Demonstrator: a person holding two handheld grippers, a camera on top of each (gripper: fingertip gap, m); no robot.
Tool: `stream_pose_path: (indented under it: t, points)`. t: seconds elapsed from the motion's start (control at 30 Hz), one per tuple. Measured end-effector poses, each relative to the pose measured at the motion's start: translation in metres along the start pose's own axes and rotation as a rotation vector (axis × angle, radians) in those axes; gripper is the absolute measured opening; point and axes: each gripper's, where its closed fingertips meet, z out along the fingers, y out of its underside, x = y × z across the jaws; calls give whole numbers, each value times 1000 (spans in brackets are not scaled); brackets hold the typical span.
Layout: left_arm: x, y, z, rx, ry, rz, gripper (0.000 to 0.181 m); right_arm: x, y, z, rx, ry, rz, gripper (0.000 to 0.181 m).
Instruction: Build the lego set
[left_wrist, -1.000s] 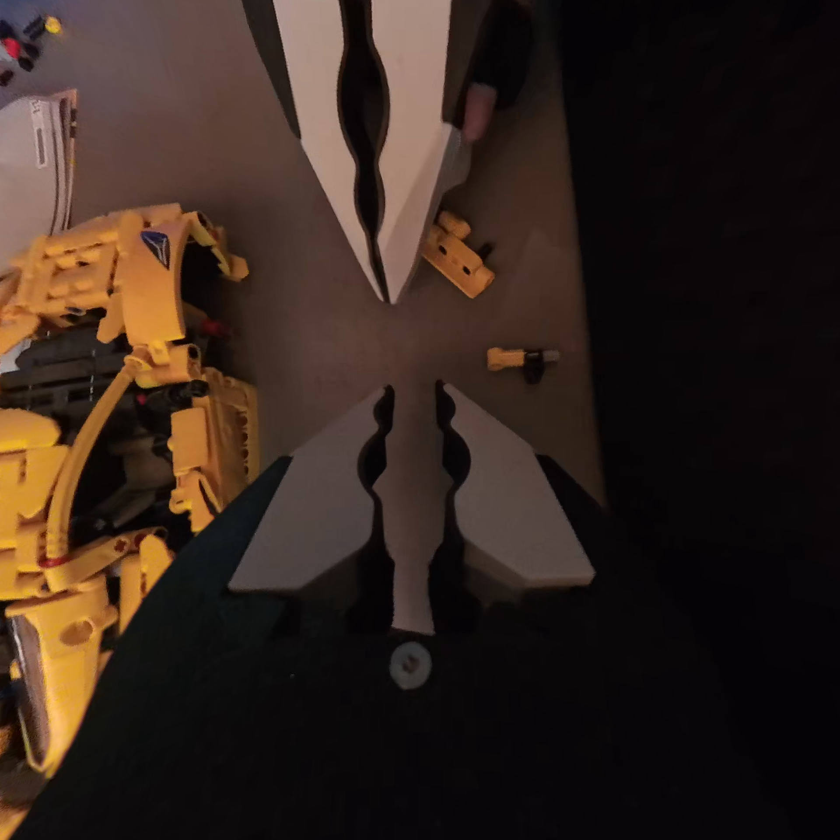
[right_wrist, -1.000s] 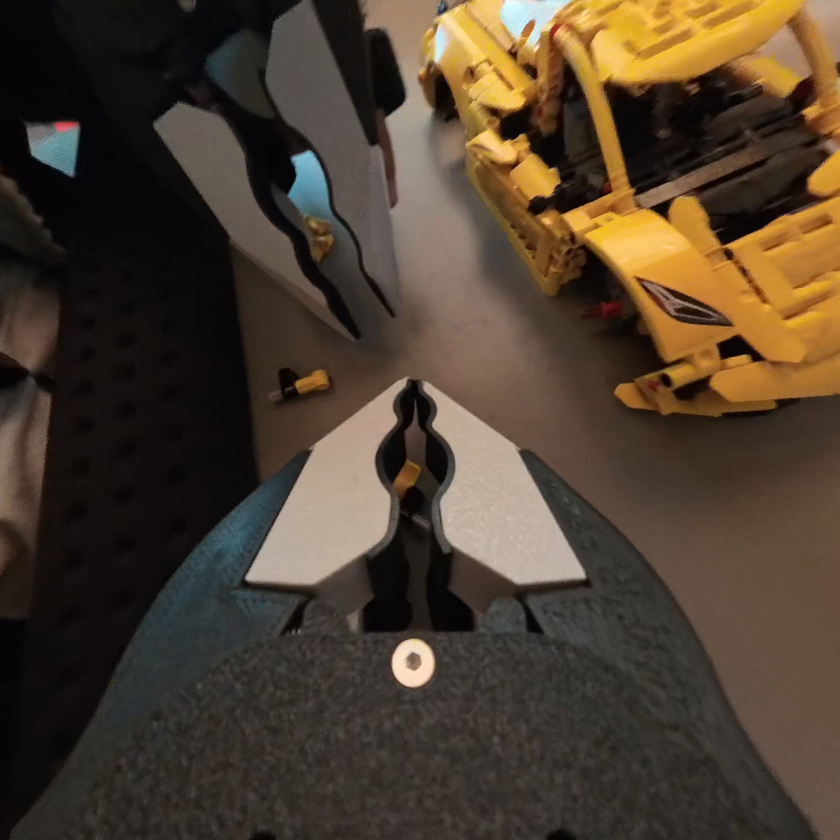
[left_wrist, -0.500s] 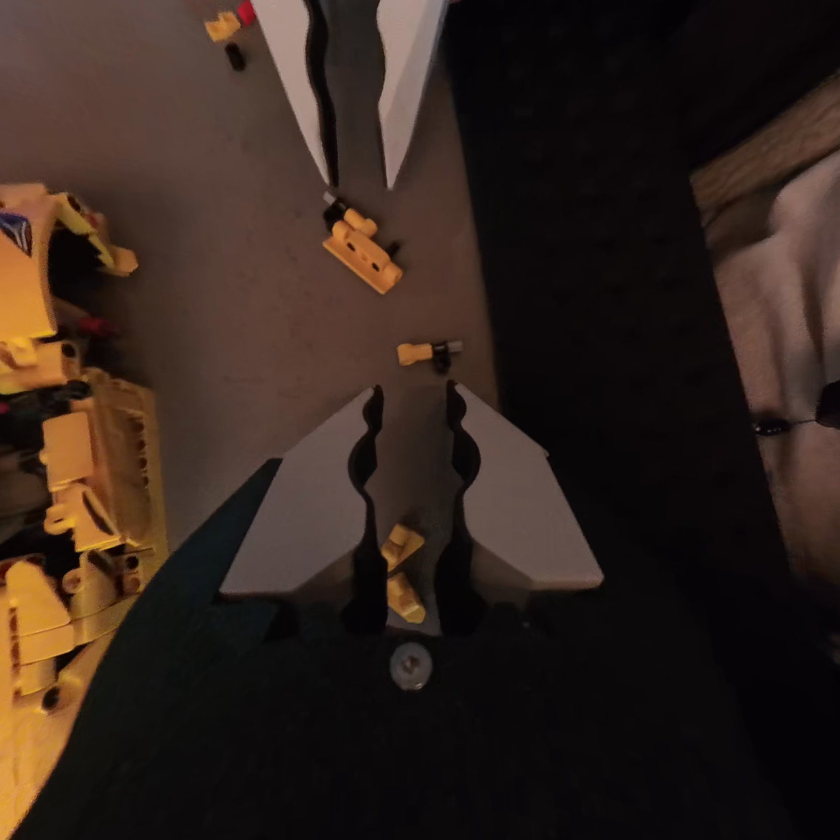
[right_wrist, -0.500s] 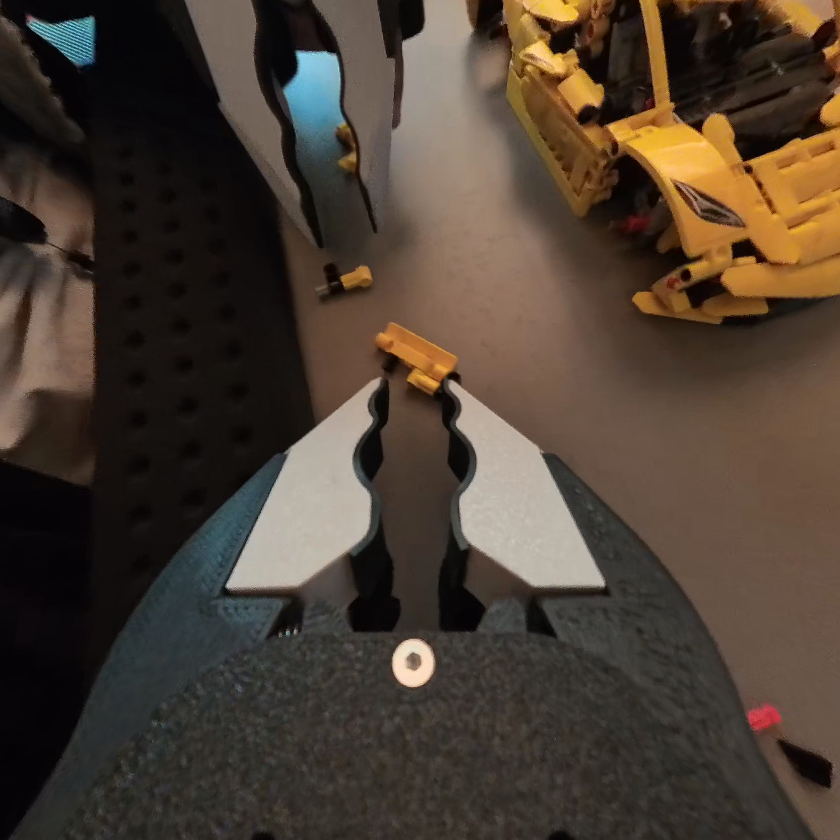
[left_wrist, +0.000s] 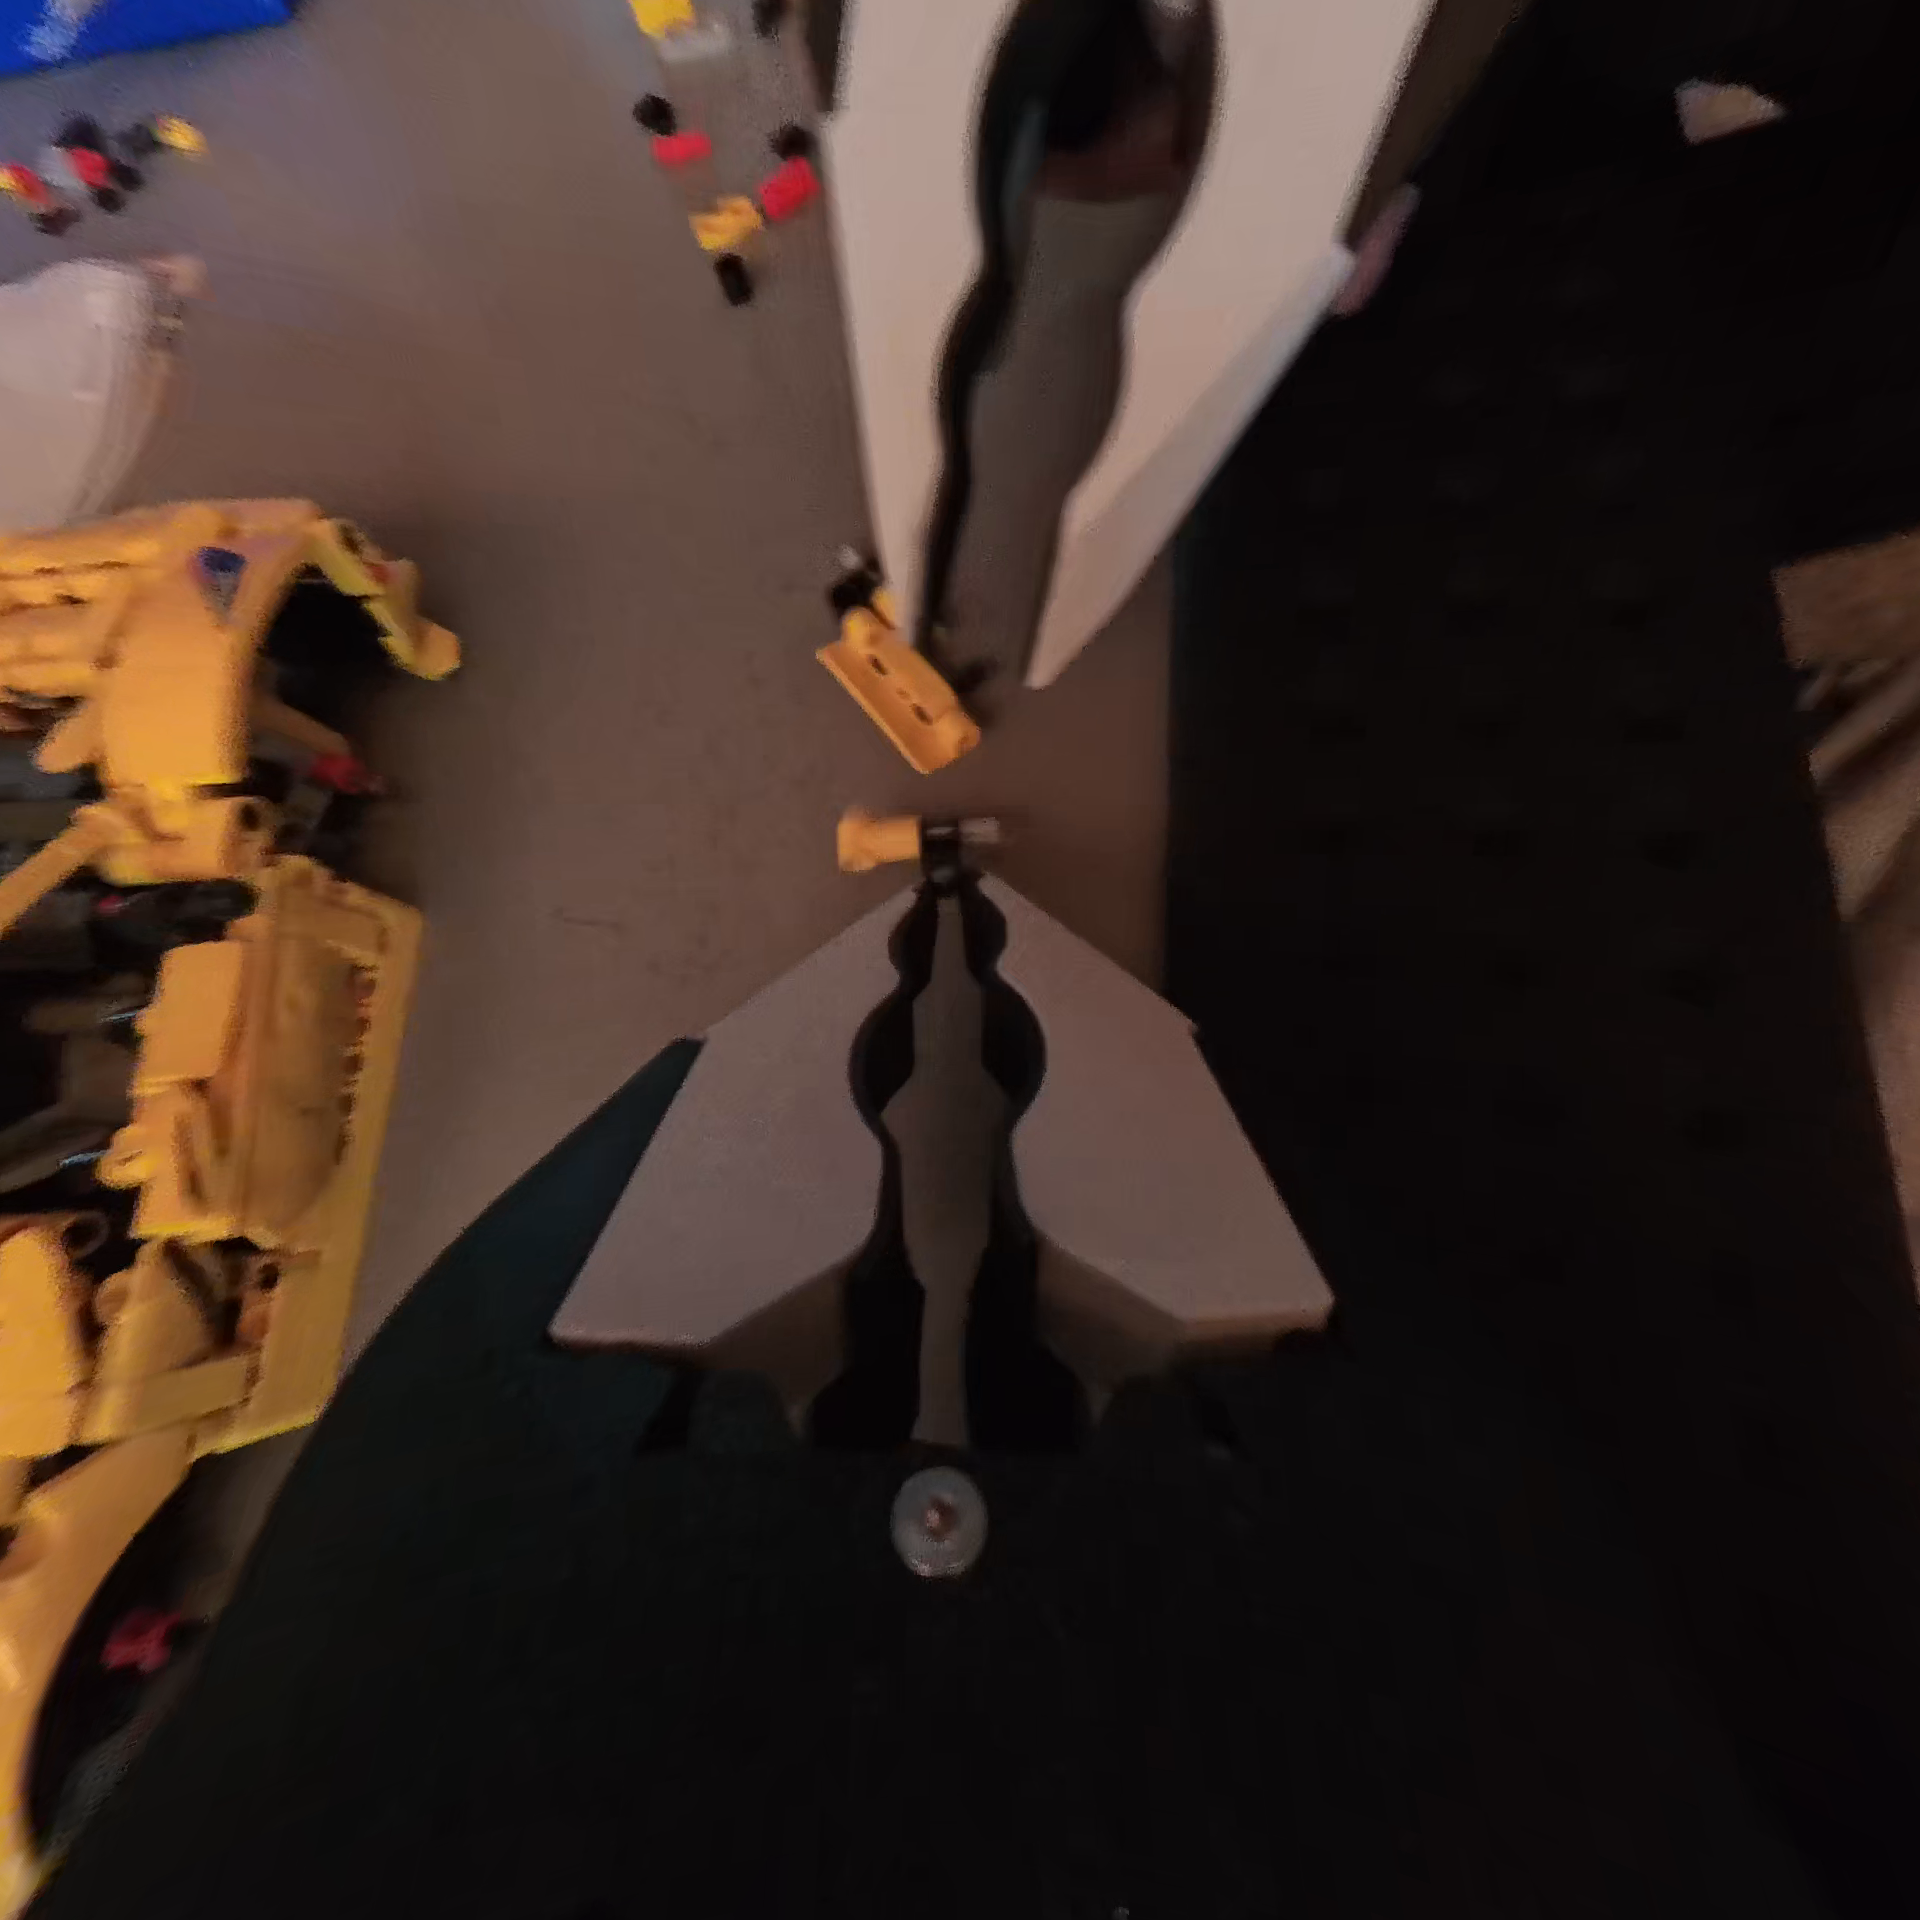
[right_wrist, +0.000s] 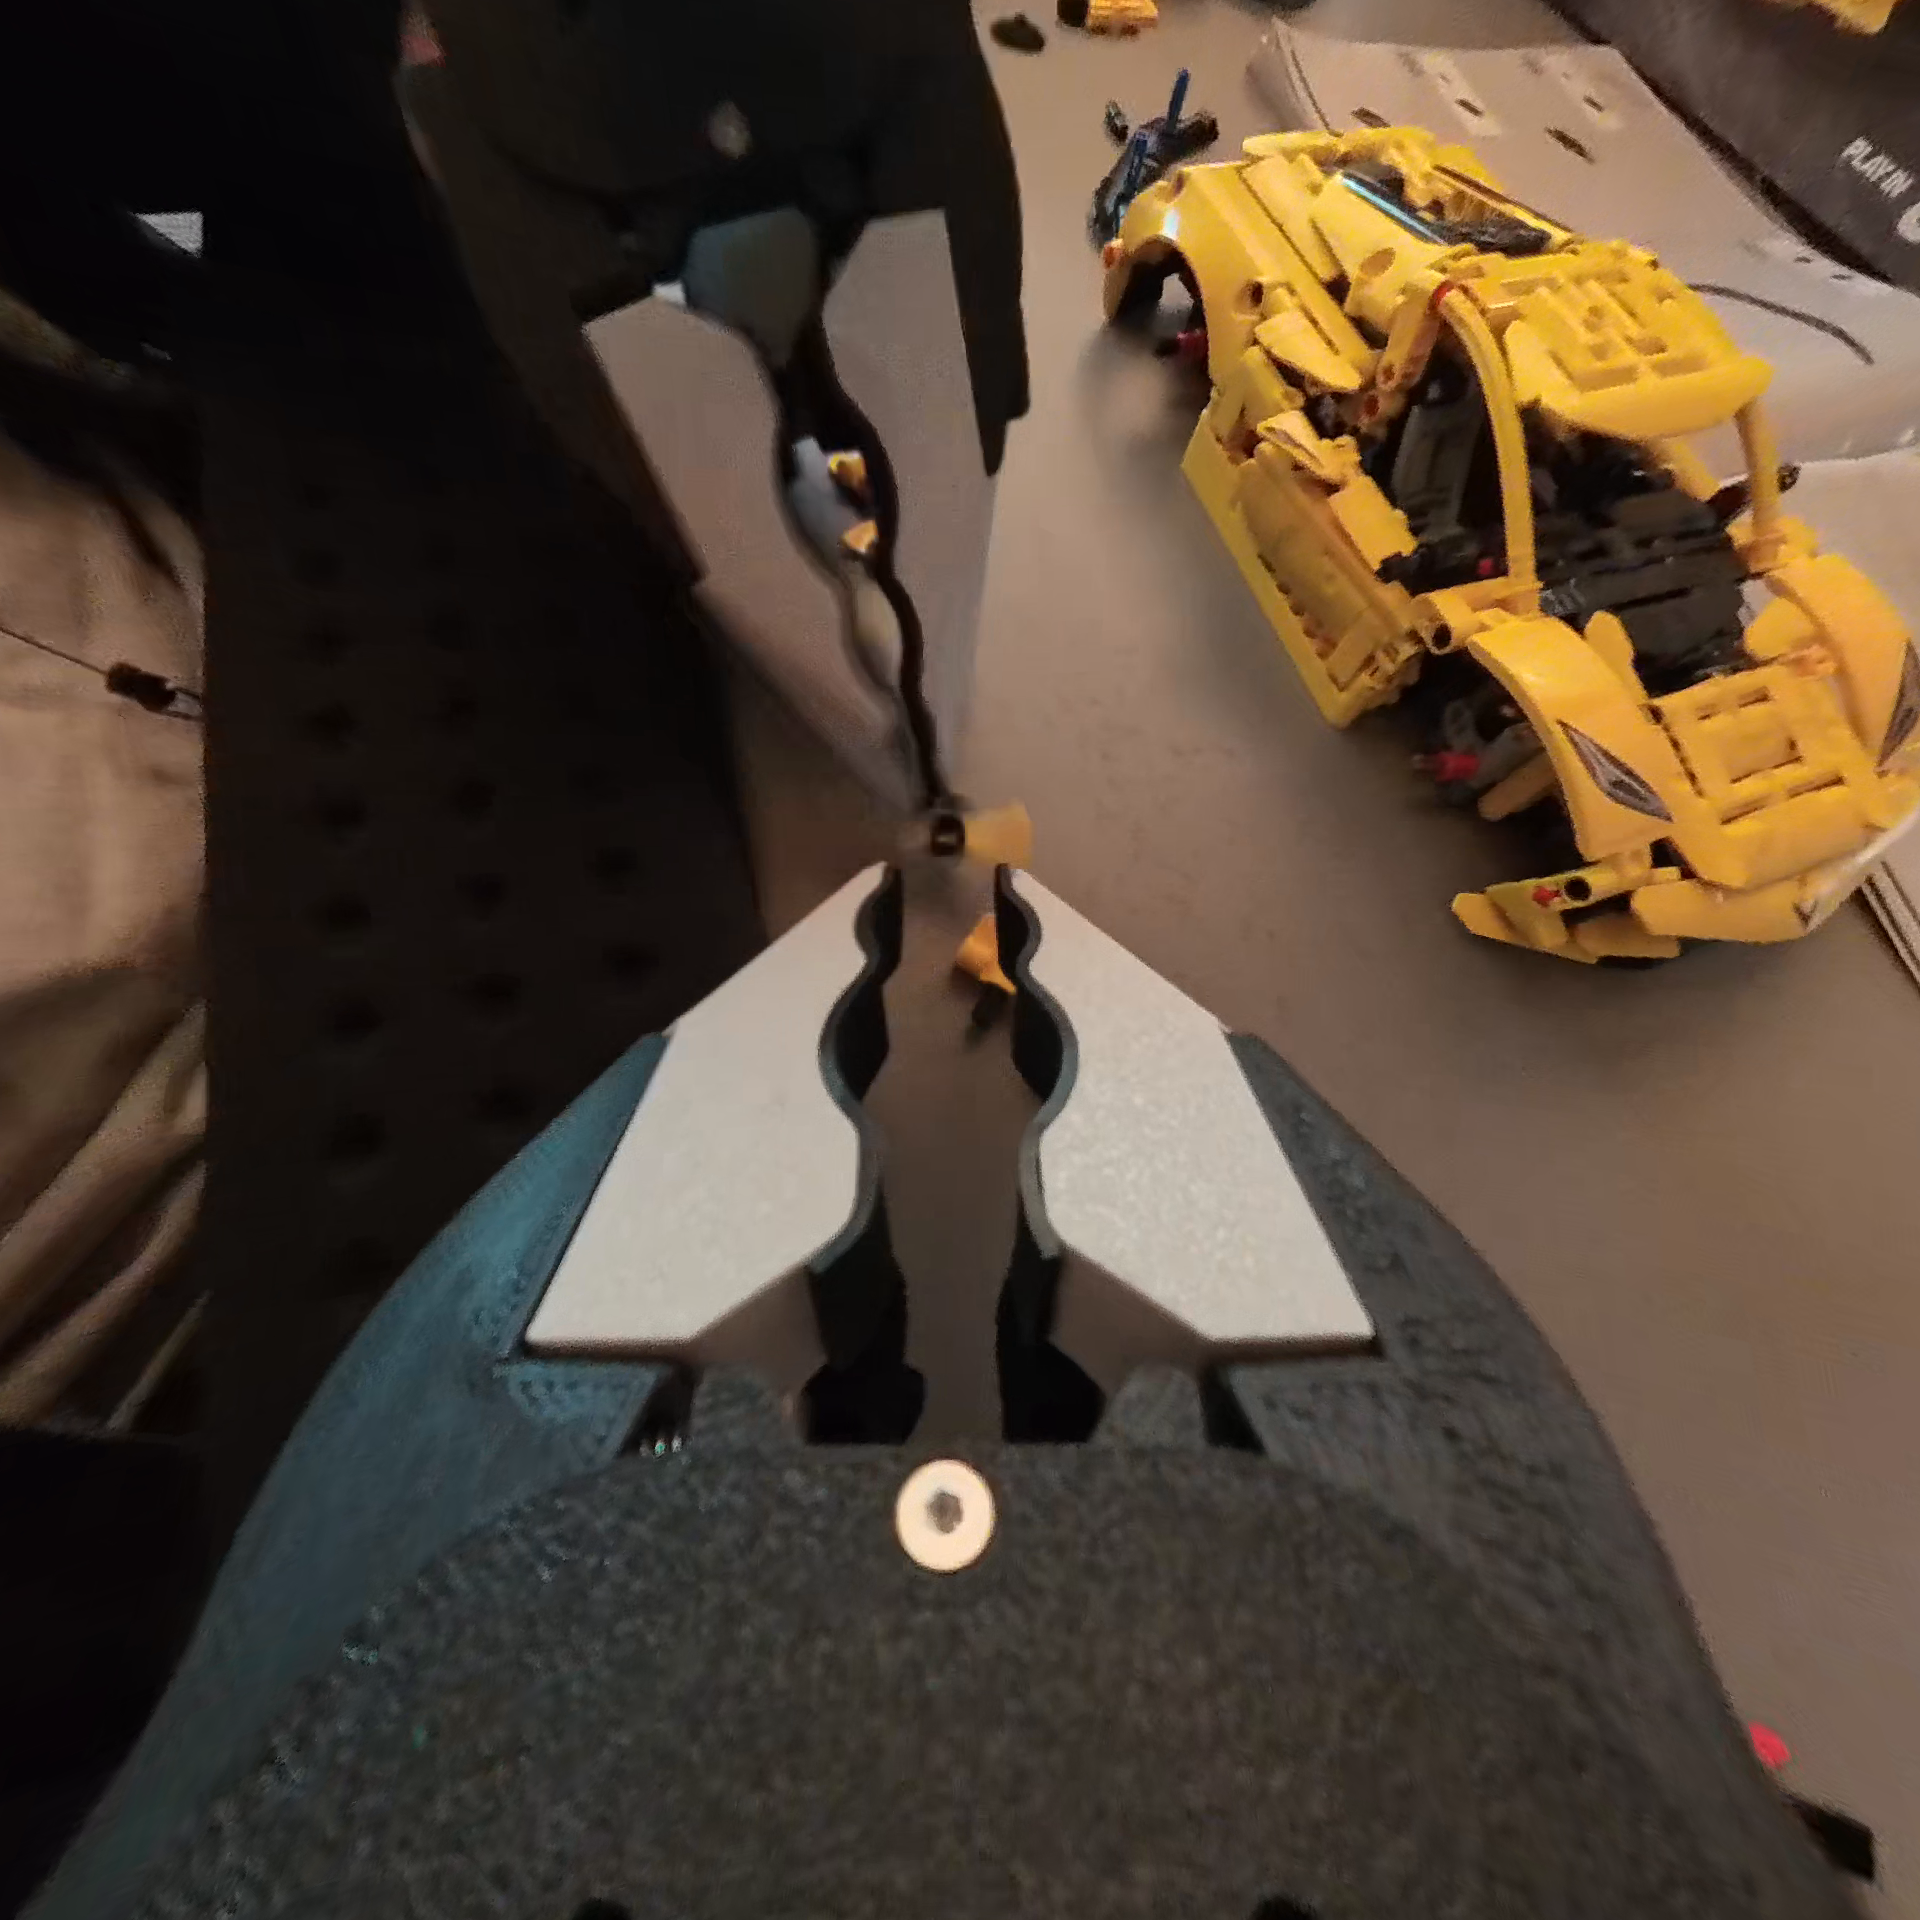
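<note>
**Left claw now pinches the pin; right claw stands open over the beam**

Half a second ago the left gripper (left_wrist: 940, 902) was open, with the pin (left_wrist: 914, 837) lying on the table (left_wrist: 623, 623) just ahead of its tips. Now its tips are drawn together on the pin's black collar. The yellow end sticks out to one side and the pale tip to the other. The right wrist view shows the same grip from the far side, with the pin (right_wrist: 966, 831) crosswise at the very point of the left claw.

The right gripper (right_wrist: 942, 883) was shut on the beam a second ago and had let go half a second ago. Its fingers are apart now and hold nothing. The beam (right_wrist: 982, 951) lies on the table between them. In the left view it is a short flat yellow bar (left_wrist: 899, 707) with round holes, beside the right claw's tips.

Both claws have smooth pale grey fingers with wavy black inner edges, set in grainy dark housings. The table is matt grey. To the person's side lies a black mat (right_wrist: 436, 727) dotted with holes. The car (right_wrist: 1507, 582) stands well apart from both claws. It is glossy yellow with a black interior and thin curved roof bars.
</note>
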Motion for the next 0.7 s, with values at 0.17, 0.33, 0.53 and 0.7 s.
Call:
stream_pose_path:
  t: [0.17,0.33,0.53,0.7]
  points:
    - [-20,-8,-14,70,-93,-31,0,-2,3,8,-58,16,10,34]
    - [-25,-5,-21,94,-142,-48,0,17,29,-18,-167,108,76,34]
    - [-23,-6,-18,99,-145,-31,0,36,63,-66,-240,184,202,31]
    - [-24,-7,-17,103,-150,-31,0,20,69,-77,-234,87,264,26]
